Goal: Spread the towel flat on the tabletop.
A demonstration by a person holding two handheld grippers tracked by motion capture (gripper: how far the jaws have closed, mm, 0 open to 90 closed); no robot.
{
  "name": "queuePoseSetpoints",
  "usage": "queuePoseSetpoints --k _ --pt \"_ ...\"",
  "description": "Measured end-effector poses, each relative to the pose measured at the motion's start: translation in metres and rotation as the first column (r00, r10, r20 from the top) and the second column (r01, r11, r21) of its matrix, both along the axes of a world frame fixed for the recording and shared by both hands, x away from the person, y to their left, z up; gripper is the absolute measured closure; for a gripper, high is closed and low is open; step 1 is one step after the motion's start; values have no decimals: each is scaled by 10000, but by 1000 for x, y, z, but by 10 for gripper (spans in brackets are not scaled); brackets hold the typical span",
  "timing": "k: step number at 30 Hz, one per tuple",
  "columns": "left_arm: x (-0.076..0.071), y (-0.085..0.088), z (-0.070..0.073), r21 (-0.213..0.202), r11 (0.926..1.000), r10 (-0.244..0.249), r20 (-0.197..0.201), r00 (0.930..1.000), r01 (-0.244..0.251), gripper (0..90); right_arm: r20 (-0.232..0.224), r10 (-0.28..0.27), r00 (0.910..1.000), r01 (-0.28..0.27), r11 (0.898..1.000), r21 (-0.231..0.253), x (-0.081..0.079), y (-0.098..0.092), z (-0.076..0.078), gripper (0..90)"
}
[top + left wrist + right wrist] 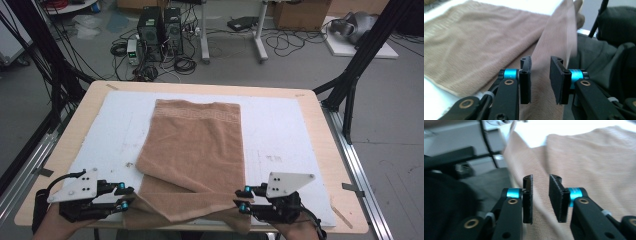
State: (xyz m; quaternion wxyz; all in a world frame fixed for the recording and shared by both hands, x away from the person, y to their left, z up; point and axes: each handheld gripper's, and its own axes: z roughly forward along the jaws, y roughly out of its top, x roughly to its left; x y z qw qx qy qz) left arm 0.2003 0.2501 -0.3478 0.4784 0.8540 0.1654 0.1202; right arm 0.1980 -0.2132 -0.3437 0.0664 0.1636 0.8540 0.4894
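Brown towel: folded, on the white pad ahead of both grippers; near edge hangs over the table front, between the two tools.
Left gripper: jaws parted, a gap between the pads; towel cloth lies beyond the gap, nothing clamped.
Right gripper: jaws likewise apart; towel edge lies just past the tips, pads not pressing on it.
Position: one gripper at each near corner of the towel, tips pointing inward.
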Motion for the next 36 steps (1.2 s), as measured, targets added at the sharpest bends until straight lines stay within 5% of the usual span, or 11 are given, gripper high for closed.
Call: queuePoseSetpoints --k 4,8,11,15,20,23,26,29,32,36 --pt "28 -3 -16 -53 9968 793 108 9968 -792 680 -130 -567 9983 555 9955 -768 38 9 -16 698" --pt "52 -11 -44 -143 9936 1115 -348 9932 -1120 723 -734 -715 9947 612 9889 -1350 68 18 -48 686" --pt "63 -18 -69 114 9941 1083 -863 9904 -1077 758 -1046 -831 9910 642 9829 -1723 75 23 -67 670" --pt "63 -22 -85 535 9957 812 -1133 9902 -756 762 -1158 -1041 9878 788 9756 -2050 77 22 -82 649" --pt "67 -26 -95 1229 9898 893 -1390 9863 -723 743 -1241 -1447 9817 1175 9719 -2041 80 13 -89 638" --pt "68 -28 -96 1172 9907 879 -1618 9829 -693 679 -1301 -1688 9770 1356 9633 -2316 82 13 -93 637" --pt "65 -30 -97 1336 9894 731 -1170 9904 -572 706 -1006 -1771 9790 1463 9550 -2579 82 17 -96 699" --pt "62 -32 -96 1443 9883 659 -1042 9924 -505 828 -1121 -1767 9779 1429 9553 -2590 86 16 -95 828" --pt "60 -35 -94 1599 9851 784 -860 9932 -639 861 -1082 -1835 9770 1477 9495 -2770 91 18 -92 858" --pt "61 -30 -89 1244 9888 926 -744 9929 -829 869 -899 -2223 9708 1876 9376 -2927 102 15 -89 863"
